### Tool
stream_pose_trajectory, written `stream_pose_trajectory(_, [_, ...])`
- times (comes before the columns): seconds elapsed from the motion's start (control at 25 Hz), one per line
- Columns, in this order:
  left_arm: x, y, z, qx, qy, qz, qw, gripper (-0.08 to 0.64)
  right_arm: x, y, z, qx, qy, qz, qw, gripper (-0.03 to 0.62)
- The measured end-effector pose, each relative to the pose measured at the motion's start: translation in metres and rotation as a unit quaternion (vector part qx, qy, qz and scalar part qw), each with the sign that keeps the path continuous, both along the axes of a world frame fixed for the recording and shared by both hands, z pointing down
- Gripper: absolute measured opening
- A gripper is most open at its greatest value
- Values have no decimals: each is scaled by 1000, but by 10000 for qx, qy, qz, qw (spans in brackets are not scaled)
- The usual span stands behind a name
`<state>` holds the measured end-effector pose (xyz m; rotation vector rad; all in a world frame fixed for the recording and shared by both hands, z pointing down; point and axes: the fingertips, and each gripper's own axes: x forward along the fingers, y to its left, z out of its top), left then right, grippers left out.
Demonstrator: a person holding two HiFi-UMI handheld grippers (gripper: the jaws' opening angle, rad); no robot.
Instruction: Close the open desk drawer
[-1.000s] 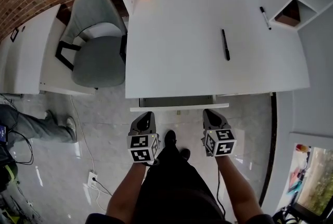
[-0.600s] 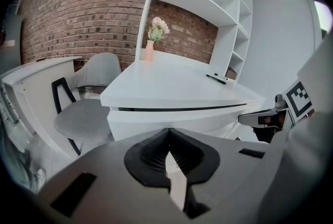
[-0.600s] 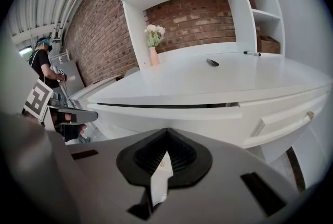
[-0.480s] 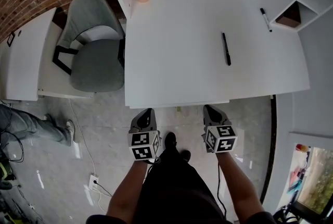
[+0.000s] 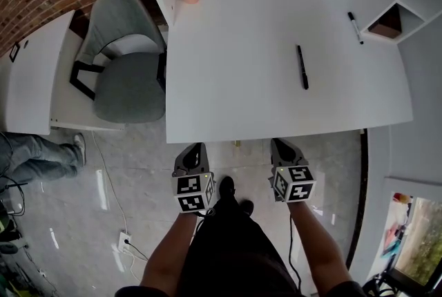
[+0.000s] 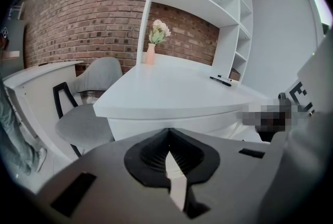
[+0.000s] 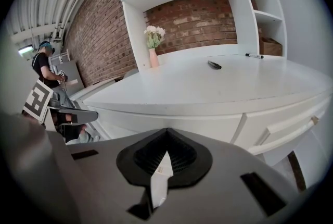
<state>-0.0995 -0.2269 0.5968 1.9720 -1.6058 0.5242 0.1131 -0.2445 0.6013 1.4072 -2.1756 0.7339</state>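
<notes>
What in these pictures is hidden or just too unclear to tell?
- Drawer: in the head view, wholly under the desk top overhang.
- Bystander: head view, cut off by the left edge; only legs show.
- Brown box contents: head view, shelf wall covers them.
- Pen lettering: every view, too small.

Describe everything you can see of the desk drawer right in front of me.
The drawer is shut. Only its plain white front shows, set under the desk top, with no handle visible on it. From the head view nothing juts past the desk's edge. Whether the left gripper or right gripper touches it cannot be told.
</notes>
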Motion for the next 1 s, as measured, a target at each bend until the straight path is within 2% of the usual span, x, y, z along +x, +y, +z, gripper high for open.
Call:
stream_pose_trajectory(0.24, [-1, 2, -1, 23, 2, 69, 10000, 9, -1, 1, -4, 52, -83, 61, 9999, 5])
stream_pose_trajectory(0.48, [-1, 26, -16, 120, 76, 133, 9998, 9, 2, 25, -23, 166, -257, 178, 9994, 5])
stream_pose_trajectory(0.76, [11, 45, -62, 605, 172, 293, 9976, 9, 7, 48, -69, 656, -540, 64, 9964, 5])
stream_pose_trajectory(1.0, [22, 62, -109, 1110, 148, 401, 9929, 9, 6, 64, -121, 1216, -806, -66, 9893, 5])
